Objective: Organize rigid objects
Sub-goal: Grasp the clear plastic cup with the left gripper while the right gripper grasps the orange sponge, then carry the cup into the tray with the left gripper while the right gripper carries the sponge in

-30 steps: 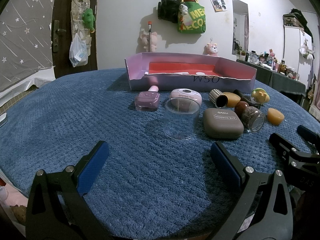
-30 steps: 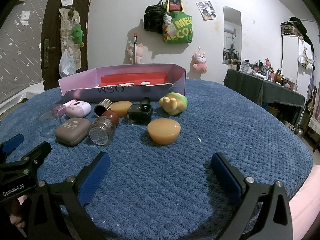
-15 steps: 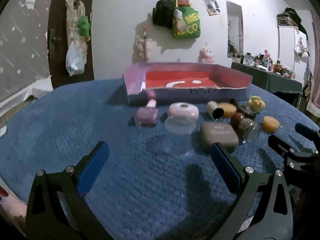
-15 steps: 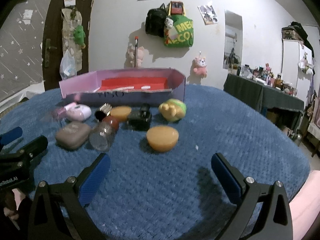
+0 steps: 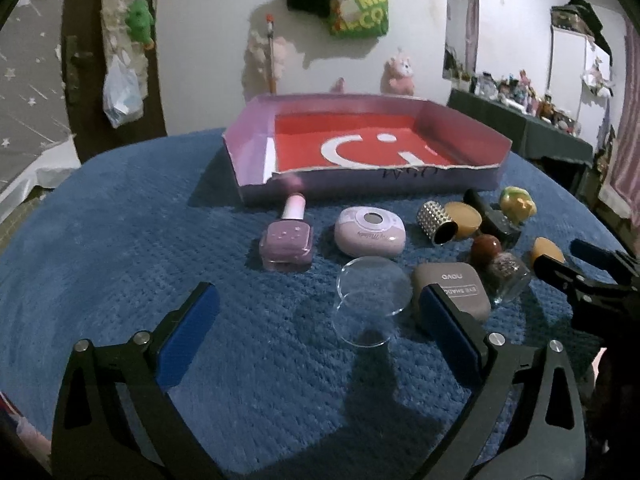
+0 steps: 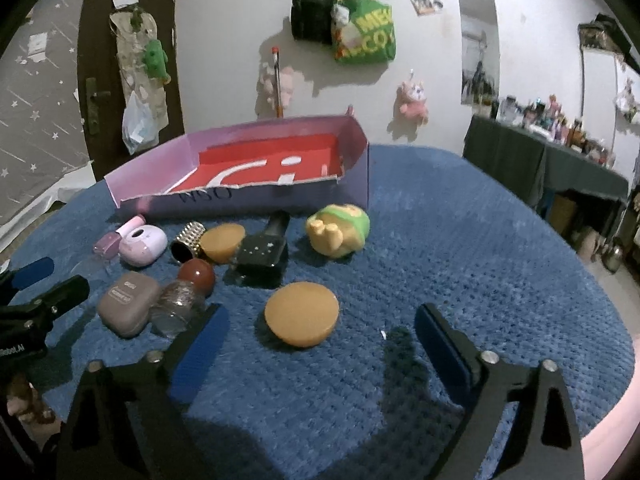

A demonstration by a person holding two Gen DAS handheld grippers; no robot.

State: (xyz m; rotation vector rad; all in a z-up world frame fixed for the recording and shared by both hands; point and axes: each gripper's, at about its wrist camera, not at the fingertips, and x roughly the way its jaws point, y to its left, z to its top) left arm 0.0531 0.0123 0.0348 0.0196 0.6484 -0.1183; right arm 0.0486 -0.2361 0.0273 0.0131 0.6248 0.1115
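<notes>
Blue textured fabric [image 5: 120, 240] covers the work surface, with a white wall hung with bags and plush toys behind it. At the far side sits a shallow pink cardboard tray [image 5: 256, 152] with a red floor. Cosmetics lie scattered just in front of it: a purple nail polish bottle [image 5: 286, 240] at the left, a pale pink oval case [image 5: 369, 231] beside it, a clear plastic cup [image 5: 370, 300] nearer, tipped over, and a taupe eyeshadow compact [image 5: 452, 288] to its right. Farther right lie a studded cap [image 5: 436, 222], a glitter bottle with a brown round cap [image 6: 186, 292], a black bottle [image 6: 264, 254], a yellow-green toy [image 6: 338, 232], possibly a pig, and a tan dome-shaped puff [image 6: 302, 314]. The left gripper [image 5: 316, 332] hangs wide open around the cup. The right gripper [image 6: 320, 344] hangs wide open near the puff.
</notes>
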